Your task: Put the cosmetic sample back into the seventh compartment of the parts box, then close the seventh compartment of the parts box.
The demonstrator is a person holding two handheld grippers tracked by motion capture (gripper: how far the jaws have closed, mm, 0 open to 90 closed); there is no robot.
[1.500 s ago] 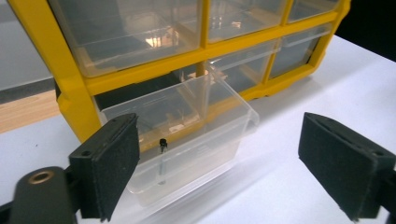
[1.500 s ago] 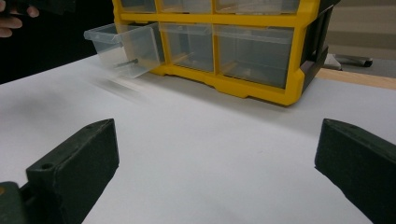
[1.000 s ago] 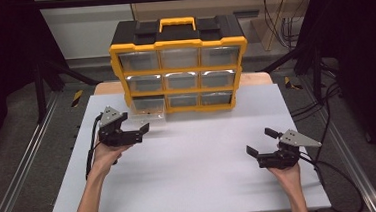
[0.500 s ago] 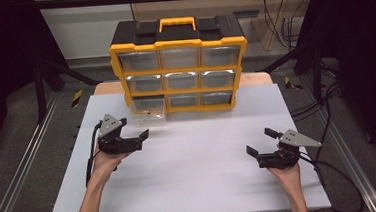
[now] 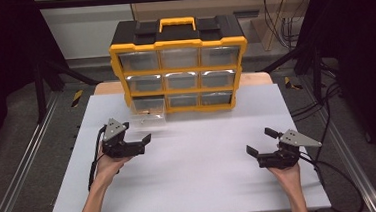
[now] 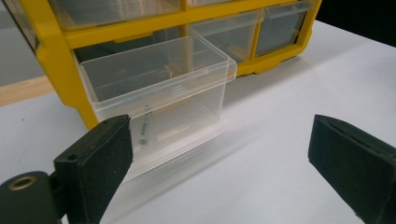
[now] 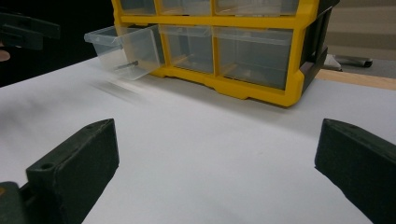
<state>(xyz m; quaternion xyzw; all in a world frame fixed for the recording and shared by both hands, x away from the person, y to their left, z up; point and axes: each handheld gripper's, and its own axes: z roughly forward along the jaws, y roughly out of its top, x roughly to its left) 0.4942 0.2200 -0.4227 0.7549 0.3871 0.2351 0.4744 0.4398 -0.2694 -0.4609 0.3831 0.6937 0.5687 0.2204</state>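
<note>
Clear plastic drawer [image 5: 149, 113], pulled part-way out of the bottom-left bay of the yellow organiser [image 5: 179, 66], stood open over the white table [image 5: 191, 186], its front lip toward the person and its long axis running straight out from the cabinet face. In the left gripper view the drawer [image 6: 159, 88] showed a dark screw [image 6: 144, 126] and a few other small pieces lying at its bottom, their kind too faint to tell. The left tongs [image 5: 141, 141] sat just in front of and a little to the left of that drawer, near it but apart from it, jaws spread wide and holding nothing; its own camera had the drawer front straight ahead between the two black jaws, nearer the left one. The right tongs [image 5: 263, 142] rested well apart on the far side of the table, also spread wide and empty, with the drawer [image 7: 123, 46] seen far off at the upper left of its view. The other eight drawers of the organiser looked shut, and its black lid with the yellow handle [image 5: 176, 24] was closed. Judged from this layout, the left hand was plainly the nearer one for any reach into or push on the drawer, and the approach would run forward and slightly rightward along the drawer's slide axis.
</note>
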